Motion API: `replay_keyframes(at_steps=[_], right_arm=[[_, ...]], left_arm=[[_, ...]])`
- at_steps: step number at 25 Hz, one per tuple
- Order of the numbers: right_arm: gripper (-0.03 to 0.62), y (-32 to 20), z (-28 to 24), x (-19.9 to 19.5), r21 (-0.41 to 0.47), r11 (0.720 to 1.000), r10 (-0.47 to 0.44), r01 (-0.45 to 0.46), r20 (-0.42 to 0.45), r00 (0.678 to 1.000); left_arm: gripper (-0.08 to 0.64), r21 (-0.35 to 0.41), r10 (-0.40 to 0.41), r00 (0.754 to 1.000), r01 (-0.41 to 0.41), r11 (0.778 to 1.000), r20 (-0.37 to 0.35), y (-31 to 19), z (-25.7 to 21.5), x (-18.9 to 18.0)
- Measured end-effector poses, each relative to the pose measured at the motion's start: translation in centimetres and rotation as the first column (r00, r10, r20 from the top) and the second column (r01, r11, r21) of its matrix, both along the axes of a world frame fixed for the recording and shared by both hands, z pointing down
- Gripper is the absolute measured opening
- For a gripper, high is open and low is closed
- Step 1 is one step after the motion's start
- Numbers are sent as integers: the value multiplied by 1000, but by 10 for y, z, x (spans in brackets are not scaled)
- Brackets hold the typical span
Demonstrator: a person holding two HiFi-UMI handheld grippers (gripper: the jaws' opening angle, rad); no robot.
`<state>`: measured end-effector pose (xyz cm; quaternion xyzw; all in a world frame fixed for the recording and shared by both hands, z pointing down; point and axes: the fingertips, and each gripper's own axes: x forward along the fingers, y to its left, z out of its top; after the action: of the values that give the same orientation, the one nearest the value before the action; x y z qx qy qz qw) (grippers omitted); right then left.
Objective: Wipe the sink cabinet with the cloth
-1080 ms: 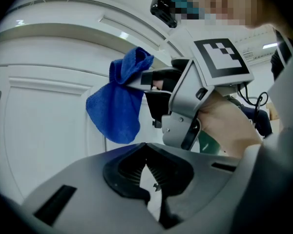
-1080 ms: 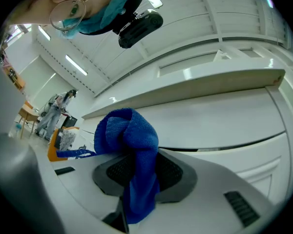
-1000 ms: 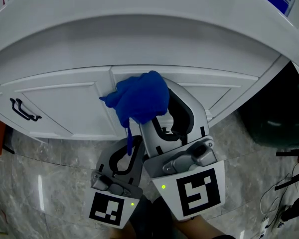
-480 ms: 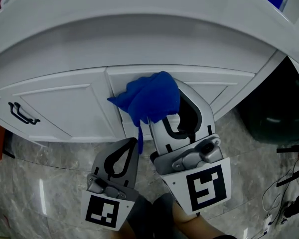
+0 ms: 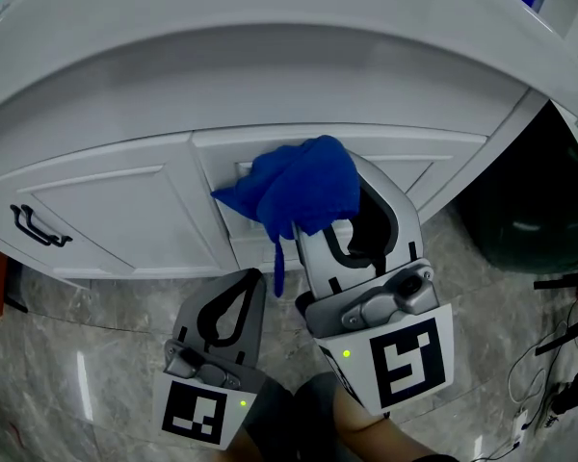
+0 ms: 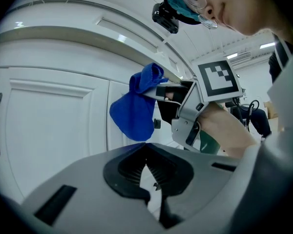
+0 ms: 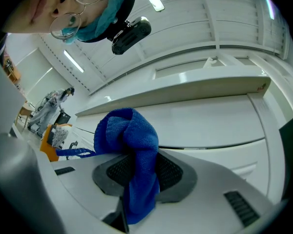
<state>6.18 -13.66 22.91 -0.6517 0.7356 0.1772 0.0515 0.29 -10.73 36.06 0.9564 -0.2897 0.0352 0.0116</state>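
A bunched blue cloth (image 5: 296, 189) is pinched in my right gripper (image 5: 352, 215), which is shut on it and holds it against the white sink cabinet (image 5: 125, 210) near the seam between two doors. In the right gripper view the blue cloth (image 7: 132, 155) hangs down between the jaws. My left gripper (image 5: 246, 292) hangs lower and to the left, shut with nothing in it, its tip just below the cloth's dangling strip. From the left gripper view the blue cloth (image 6: 136, 108) and the right gripper (image 6: 158, 92) show ahead against the cabinet.
The white countertop edge (image 5: 270, 56) overhangs the cabinet. A black door handle (image 5: 34, 227) sits on the left door. A dark bin (image 5: 535, 210) stands at the right, with cables (image 5: 549, 383) on the grey marble floor (image 5: 77, 354).
The right gripper and cloth have shifted rightward along the cabinet front. The left gripper has dropped back a little from the cloth.
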Motion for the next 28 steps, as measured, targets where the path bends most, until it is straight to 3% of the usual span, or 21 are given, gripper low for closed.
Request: replay_keyframes(at_steps=[28], right_arm=[[115,15,-2,47,27,996,84,-86,63,994]], left_arm=[[2,1,25,999,-25,1000,28,4,6,9]])
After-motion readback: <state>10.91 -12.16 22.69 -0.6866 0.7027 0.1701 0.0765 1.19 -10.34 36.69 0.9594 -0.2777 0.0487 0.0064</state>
